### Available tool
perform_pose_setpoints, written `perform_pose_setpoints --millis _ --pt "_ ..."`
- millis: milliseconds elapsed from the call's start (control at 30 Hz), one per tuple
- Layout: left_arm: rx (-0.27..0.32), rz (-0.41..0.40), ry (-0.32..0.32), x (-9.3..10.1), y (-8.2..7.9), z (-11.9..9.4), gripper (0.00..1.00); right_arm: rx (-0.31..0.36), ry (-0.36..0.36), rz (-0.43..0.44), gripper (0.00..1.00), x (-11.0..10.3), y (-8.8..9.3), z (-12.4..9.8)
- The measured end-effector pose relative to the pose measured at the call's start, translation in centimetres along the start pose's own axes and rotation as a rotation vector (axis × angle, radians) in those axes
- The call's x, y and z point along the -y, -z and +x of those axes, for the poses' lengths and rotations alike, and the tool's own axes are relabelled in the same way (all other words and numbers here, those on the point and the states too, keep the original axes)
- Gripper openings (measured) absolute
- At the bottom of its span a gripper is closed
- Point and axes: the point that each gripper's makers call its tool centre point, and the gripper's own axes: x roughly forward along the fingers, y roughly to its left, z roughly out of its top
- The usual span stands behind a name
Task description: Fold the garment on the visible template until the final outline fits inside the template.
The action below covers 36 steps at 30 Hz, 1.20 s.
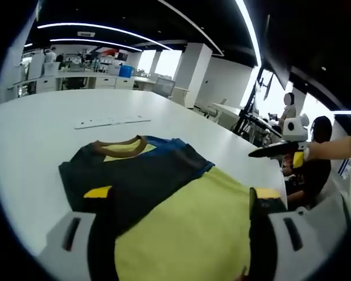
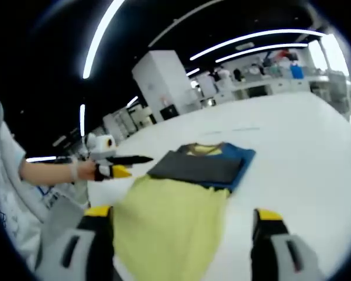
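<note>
**Shirt part-folded, both claws off the cloth**

Shirt lies flat on the white counter, collar end at 12 o'clock in the left gripper view, yellow hem end running down to 6 between the left claw jaws. Dark sides look folded in over the yellow middle, prob. to narrow the outline. Left claw spread wide, gripping nothing. Right claw also released, jaws apart w/ the yellow hem between them. No template outline clearly visible, so can't judge fit. In the right gripper view the other claw hangs at 9 o'clock, above the counter. Open counter at 12 and 3; near edge close at 6, so fold hem away, toward collar.
</note>
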Motion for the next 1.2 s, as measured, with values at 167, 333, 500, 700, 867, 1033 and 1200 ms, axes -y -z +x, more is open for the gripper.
perform_pose_setpoints --millis 167,333,500,700,867,1033,1200 --pt "-0.002 0.023 -0.035 -0.4 0.5 -2.7 0.91 -0.011 0.006 -0.035 0.99 -0.2 -0.4 0.0" --pt "-0.001 0.019 -0.057 -0.7 1.0 -5.1 0.9 -0.01 0.003 -0.045 0.99 -0.2 -0.7 0.1" --pt "-0.026 0.03 -0.078 -1.3 1.9 -6.6 0.89 -0.027 0.003 -0.057 0.99 -0.5 -0.3 0.3" --pt "-0.055 0.054 -0.076 -1.2 2.5 -7.5 0.86 -0.06 0.029 -0.088 0.97 -0.1 0.3 0.1" --pt "-0.087 0.063 -0.077 -1.5 3.5 -8.4 0.83 -0.067 0.039 -0.075 0.95 0.5 0.7 -0.2" --pt "-0.168 0.111 -0.048 -1.1 5.7 -9.2 0.81 -0.096 0.055 -0.072 0.93 0.8 1.9 -0.7" --pt "-0.235 0.112 -0.029 -0.1 7.5 -10.5 0.73 -0.123 0.071 -0.054 0.89 1.0 3.8 -1.6"
